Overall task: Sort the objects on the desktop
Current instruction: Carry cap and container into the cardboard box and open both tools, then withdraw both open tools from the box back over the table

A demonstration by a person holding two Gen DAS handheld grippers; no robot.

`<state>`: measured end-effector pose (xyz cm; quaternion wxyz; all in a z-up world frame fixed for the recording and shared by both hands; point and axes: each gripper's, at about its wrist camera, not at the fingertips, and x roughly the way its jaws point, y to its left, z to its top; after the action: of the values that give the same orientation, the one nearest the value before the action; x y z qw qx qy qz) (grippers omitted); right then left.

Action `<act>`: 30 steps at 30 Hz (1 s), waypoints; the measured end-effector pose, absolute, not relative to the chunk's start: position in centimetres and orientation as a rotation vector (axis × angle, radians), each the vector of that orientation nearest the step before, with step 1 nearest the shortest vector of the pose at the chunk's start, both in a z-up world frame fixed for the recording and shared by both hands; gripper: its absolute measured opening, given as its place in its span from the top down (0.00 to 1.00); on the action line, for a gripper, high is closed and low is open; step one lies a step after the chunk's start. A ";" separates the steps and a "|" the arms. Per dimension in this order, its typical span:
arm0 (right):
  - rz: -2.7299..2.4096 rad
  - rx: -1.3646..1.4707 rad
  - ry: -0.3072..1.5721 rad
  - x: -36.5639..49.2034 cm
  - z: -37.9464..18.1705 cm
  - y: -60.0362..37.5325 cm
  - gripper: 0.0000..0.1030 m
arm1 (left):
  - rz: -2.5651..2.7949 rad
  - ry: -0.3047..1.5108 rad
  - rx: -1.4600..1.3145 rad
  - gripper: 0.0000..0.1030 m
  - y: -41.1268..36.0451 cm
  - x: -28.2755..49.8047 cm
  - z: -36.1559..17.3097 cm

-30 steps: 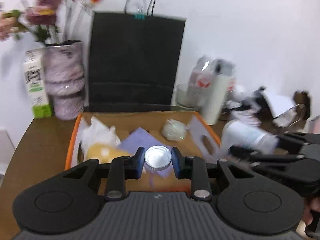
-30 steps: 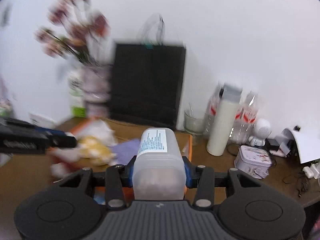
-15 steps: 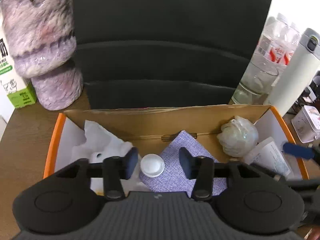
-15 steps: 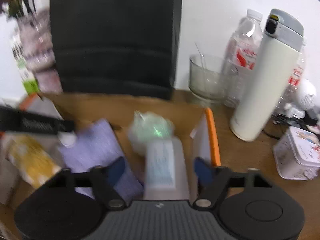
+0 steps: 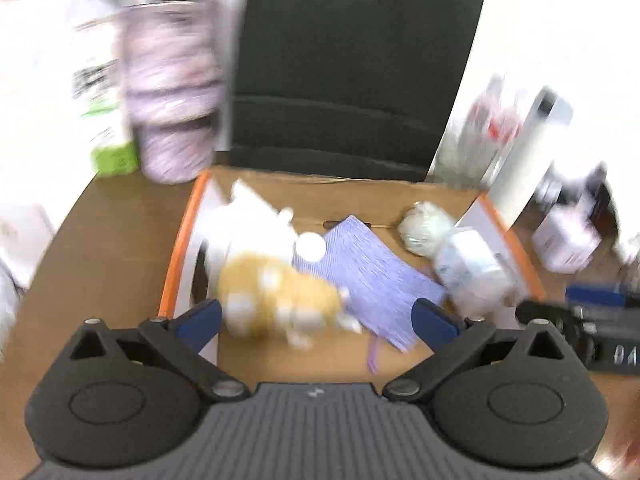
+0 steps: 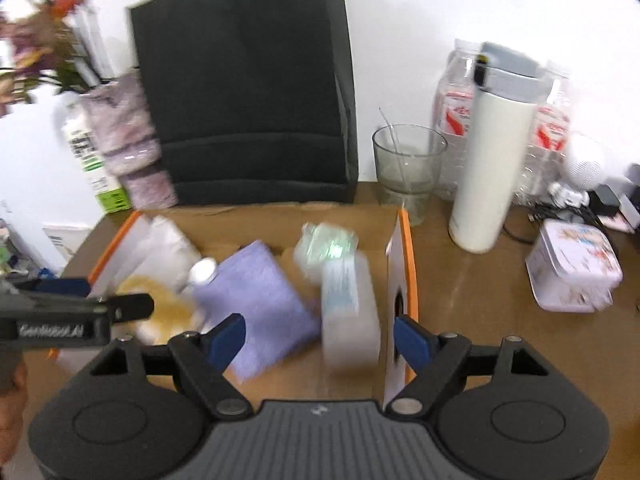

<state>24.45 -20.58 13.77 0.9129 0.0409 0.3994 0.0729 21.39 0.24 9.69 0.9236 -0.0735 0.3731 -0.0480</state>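
Right wrist view: wooden desk (image 6: 480, 280) against white wall (image 6: 420, 8).

Translucent labelled bottle (image 6: 351, 312) flat in box (image 6: 408, 272)

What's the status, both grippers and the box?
Left gripper open, empty. Right gripper open, empty. White container and cap lying in box. Nothing obstructing.

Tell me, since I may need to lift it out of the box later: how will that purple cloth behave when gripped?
The purple cloth lies flat and slightly rumpled in the cardboard box, so it is probably floppy and would drape from a pinch. It looks thin, likely light. The white cap seems to rest at its edge and might shift if it is pulled.
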 end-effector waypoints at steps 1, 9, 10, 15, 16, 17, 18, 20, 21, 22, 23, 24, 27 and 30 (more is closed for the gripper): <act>0.159 0.089 0.790 22.0 13.8 -20.5 0.15 | -0.099 0.736 -0.193 0.00 0.7 18.7 9.1; 0.186 0.029 0.648 2.3 8.9 -19.1 0.09 | -0.085 0.674 -0.182 0.00 1.1 -0.6 2.6; 0.172 0.047 0.644 0.5 8.1 -19.0 0.09 | -0.072 0.662 -0.175 0.00 1.2 -2.3 2.1; 0.181 0.121 0.606 -6.3 5.6 -18.6 0.09 | -0.096 0.599 -0.033 0.00 0.3 -8.1 1.2; 0.179 0.100 0.601 -7.2 5.2 -18.2 0.09 | -0.087 0.596 -0.004 0.00 0.0 -8.6 1.1; 0.163 0.079 0.599 -8.0 4.8 -17.7 0.09 | -0.071 0.597 0.018 0.00 -0.2 -9.0 1.0; 0.162 0.061 0.601 -8.7 4.6 -17.4 0.09 | -0.059 0.600 0.027 0.00 -0.2 -9.3 0.9; 0.174 0.037 0.604 -9.9 4.1 -17.0 0.08 | -0.069 0.598 0.019 0.00 0.0 -9.8 0.9; 0.169 0.035 0.603 -10.3 3.9 -16.9 0.08 | -0.071 0.600 0.010 0.00 0.2 -9.9 0.8; 0.167 0.035 0.598 -10.8 3.9 -16.8 0.08 | -0.068 0.605 0.007 0.00 0.2 -10.0 0.6; 0.173 0.037 0.597 -11.0 3.8 -16.8 0.07 | -0.069 0.610 0.009 0.00 0.2 -9.9 0.3; 0.179 0.040 0.600 -11.2 3.7 -16.8 0.07 | -0.065 0.617 0.013 0.00 0.1 -9.8 0.0; 0.175 0.051 0.607 -11.4 3.4 -16.8 0.05 | -0.062 0.656 0.023 0.00 0.1 -9.3 -0.5; 0.165 0.041 0.623 -11.0 3.2 -16.6 0.05 | -0.054 0.657 0.041 0.00 0.2 -9.2 -0.2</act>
<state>-11.04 -16.57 3.23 0.9482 0.0203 0.3063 0.0811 -9.23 0.20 -0.23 0.9460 0.0203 0.3225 -0.0263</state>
